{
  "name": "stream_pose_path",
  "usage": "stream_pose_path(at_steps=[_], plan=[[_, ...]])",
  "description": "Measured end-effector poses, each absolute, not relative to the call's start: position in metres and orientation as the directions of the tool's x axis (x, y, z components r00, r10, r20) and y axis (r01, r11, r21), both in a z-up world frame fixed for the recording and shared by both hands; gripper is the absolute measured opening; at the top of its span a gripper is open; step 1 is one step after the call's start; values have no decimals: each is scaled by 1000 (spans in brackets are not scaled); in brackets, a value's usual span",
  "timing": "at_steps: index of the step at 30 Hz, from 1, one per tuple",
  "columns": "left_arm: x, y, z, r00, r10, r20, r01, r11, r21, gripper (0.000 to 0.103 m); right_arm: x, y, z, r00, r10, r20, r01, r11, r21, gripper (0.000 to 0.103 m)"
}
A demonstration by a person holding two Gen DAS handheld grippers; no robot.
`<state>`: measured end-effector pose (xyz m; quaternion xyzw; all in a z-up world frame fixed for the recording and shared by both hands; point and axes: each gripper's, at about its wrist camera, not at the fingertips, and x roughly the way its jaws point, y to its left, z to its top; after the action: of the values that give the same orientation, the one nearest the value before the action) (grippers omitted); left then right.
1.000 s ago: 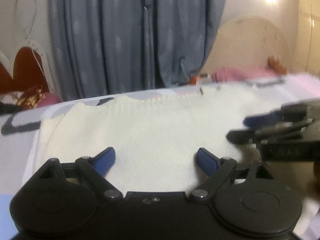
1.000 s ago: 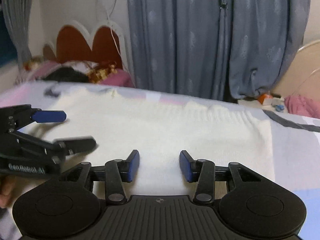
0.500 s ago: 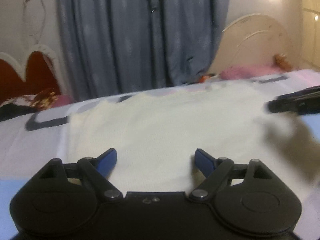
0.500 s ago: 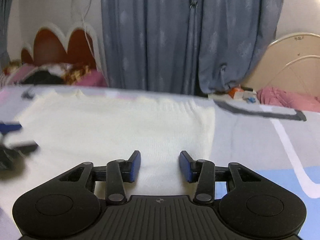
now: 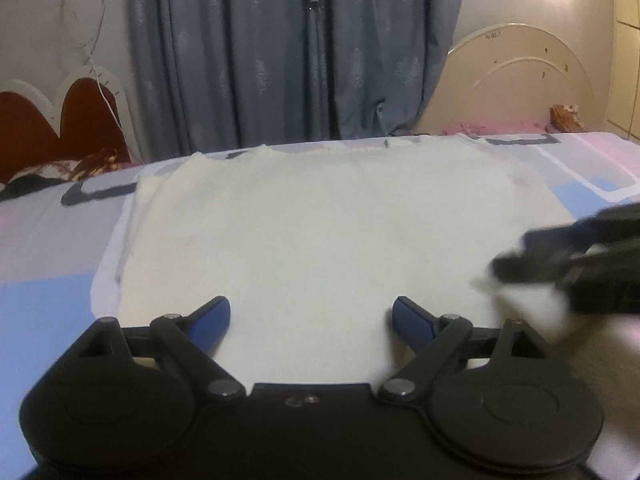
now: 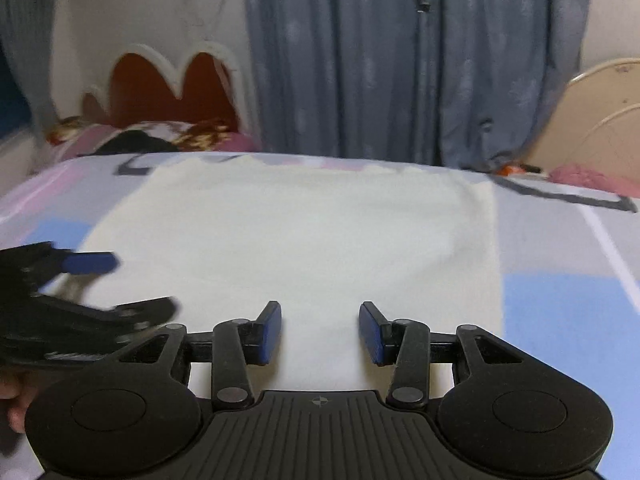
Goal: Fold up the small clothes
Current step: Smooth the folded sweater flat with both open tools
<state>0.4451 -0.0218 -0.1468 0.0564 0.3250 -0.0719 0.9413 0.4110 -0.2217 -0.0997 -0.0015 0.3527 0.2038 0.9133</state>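
A cream knitted garment (image 5: 320,224) lies flat on the bed, and it also shows in the right wrist view (image 6: 304,232). My left gripper (image 5: 310,316) is open and empty over the garment's near edge. My right gripper (image 6: 320,332) is open and empty over the same near edge, further right. The right gripper shows blurred at the right of the left wrist view (image 5: 580,256). The left gripper shows blurred at the left of the right wrist view (image 6: 80,300).
The bed sheet (image 5: 48,240) has grey, pink and blue patches. Blue-grey curtains (image 5: 296,52) hang behind the bed. A red scalloped headboard (image 6: 168,84) stands at the left, a cream headboard (image 5: 520,84) at the right.
Both grippers have shifted along the garment's near edge. The right gripper came back into the left wrist view, and the left gripper reappeared larger in the right wrist view. Both stayed open.
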Motion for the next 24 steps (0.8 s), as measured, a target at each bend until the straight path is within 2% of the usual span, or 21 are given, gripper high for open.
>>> stream_pose_path(at_steps=[2, 5, 9, 13, 16, 18, 20, 24], plan=[[433, -24, -148, 775, -90, -626, 155, 987, 50, 85, 402, -207, -103, 653, 392, -648, -401, 905, 143, 44], [421, -21, -157, 778, -75, -623, 126, 991, 38, 86, 388, -201, -116, 650, 371, -663, -376, 915, 144, 44], [415, -17, -155, 776, -59, -628, 116, 992, 50, 89, 373, -195, -119, 677, 342, -652, -404, 913, 59, 44], [412, -6, -154, 772, -51, -633, 92, 995, 32, 90, 373, -206, -120, 673, 337, -658, -393, 917, 68, 44], [403, 11, -152, 783, 11, -622, 24, 999, 48, 89, 373, -233, -116, 731, 208, -650, -249, 968, 29, 44], [402, 29, -154, 782, 14, -623, -15, 1000, 4, 89, 381, -269, -118, 724, 155, -673, -126, 988, 93, 28], [403, 30, -153, 779, 15, -627, -14, 1000, 7, 89, 384, -281, -117, 711, 184, -679, -137, 983, 122, 22], [405, 23, -151, 774, 42, -632, -30, 999, 29, 89, 380, -272, -106, 721, 184, -668, -164, 982, 93, 22]])
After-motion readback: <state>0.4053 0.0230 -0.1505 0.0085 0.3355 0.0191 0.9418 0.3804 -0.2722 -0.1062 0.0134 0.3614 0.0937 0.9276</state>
